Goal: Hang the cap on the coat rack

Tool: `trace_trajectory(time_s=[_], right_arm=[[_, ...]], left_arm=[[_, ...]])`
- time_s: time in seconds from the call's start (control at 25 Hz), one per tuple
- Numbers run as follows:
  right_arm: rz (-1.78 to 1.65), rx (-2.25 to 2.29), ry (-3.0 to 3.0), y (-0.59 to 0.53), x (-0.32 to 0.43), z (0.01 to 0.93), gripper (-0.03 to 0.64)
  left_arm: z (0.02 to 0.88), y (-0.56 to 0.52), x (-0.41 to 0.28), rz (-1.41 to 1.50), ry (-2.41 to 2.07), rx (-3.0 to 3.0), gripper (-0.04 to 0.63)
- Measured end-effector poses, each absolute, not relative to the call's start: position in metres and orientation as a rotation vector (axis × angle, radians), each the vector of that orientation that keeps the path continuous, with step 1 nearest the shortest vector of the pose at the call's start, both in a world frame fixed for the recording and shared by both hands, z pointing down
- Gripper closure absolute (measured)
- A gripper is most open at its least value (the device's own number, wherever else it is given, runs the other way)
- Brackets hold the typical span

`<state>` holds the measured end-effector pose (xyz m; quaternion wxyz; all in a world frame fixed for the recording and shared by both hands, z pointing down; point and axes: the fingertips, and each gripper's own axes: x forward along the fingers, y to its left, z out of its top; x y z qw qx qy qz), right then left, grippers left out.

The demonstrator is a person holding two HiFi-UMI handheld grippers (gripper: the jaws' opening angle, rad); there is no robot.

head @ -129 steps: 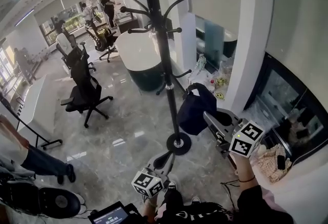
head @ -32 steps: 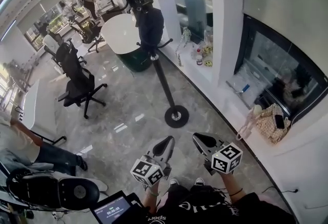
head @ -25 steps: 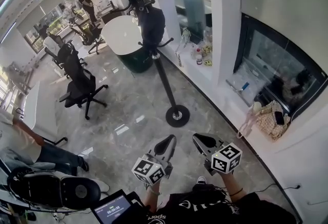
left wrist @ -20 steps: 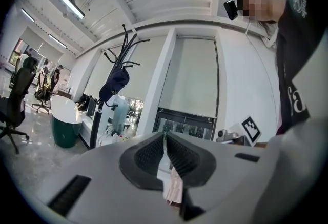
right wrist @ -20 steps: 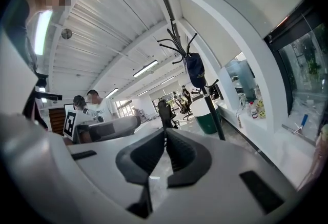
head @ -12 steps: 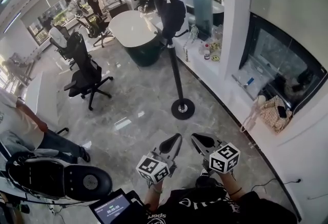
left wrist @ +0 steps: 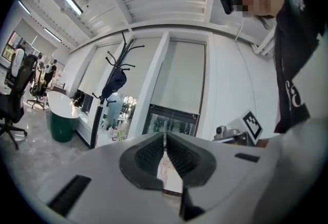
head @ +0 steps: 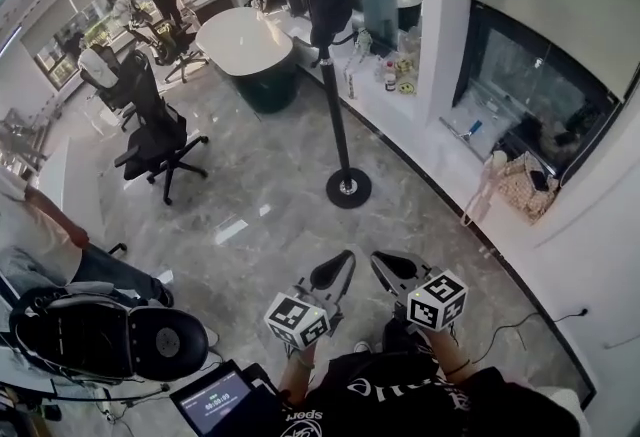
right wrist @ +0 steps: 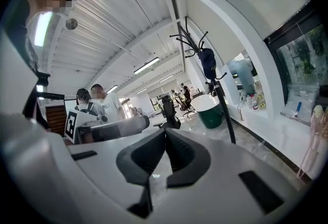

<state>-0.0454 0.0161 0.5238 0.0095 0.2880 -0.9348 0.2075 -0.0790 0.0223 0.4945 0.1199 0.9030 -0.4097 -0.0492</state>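
Up on a hook of the coat rack [head: 336, 115], well ahead of me, hangs the dark cap [head: 333, 7], while down near my body I hold the left gripper [head: 343, 259] and right gripper [head: 381, 261] side by side, both clenched on nothing

Your dark navy cap [head: 333, 10] shows against the black coat rack [head: 337, 115], over a grey marbled floor [head: 270, 185]. Your left gripper [head: 345, 257] and right gripper [head: 378, 259]: pale grey, black pads, black-and-white square markers. Table [head: 240, 35]: white top, dark green base.
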Motion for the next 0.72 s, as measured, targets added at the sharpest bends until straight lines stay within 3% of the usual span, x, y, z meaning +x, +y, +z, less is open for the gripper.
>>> trace_trajectory(time_s=[0.72], right_arm=[[0.592, 0.971, -2.894, 0.079, -0.038, 0.52, 0.6]], left_arm=[[0.487, 0.087, -0.063, -0.166, -1.092, 2.711, 0.589]])
